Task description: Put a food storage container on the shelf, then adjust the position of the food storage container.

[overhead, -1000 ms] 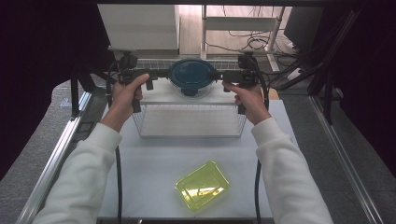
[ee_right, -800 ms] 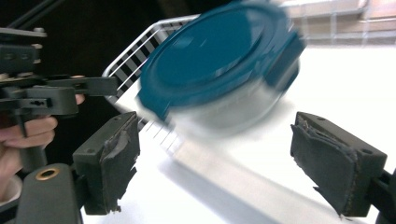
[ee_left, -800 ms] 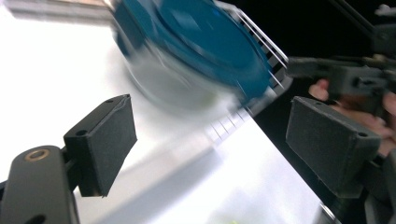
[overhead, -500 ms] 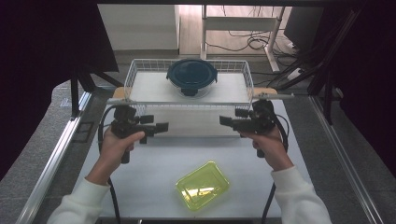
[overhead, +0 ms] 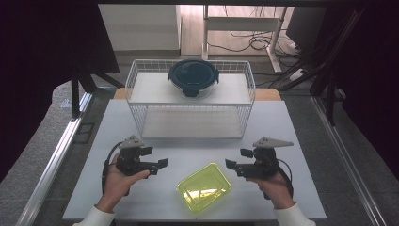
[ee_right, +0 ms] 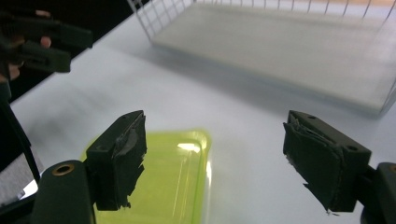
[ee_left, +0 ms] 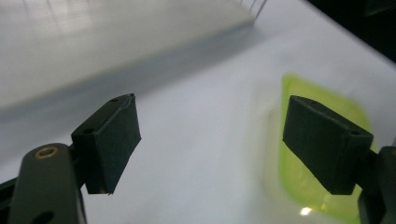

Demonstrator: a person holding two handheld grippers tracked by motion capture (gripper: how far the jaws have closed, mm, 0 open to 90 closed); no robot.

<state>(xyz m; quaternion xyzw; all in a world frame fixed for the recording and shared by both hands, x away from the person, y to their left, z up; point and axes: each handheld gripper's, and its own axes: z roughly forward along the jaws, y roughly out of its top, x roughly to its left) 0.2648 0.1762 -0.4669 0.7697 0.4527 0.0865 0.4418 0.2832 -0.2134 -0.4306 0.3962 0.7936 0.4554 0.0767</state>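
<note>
Yellow-green tray (overhead: 204,187) now flanked by lowered left gripper (overhead: 157,160) and right gripper (overhead: 236,159), jaws wide, narrowing, empty.

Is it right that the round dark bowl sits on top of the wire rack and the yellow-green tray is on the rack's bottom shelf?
Not quite. The round dark bowl does sit on top of the wire rack, but the yellow-green tray lies on the white table in front of the rack, as the high view shows.

wire rack (overhead: 190,106), dark round lidded container (overhead: 193,77), table (overhead: 306,141)

Both hands hold a tool level, tips facing inward: left tool (overhead: 157,164), right tool (overhead: 234,161), jaws wide, lately narrowing slightly, nothing between them.
</note>
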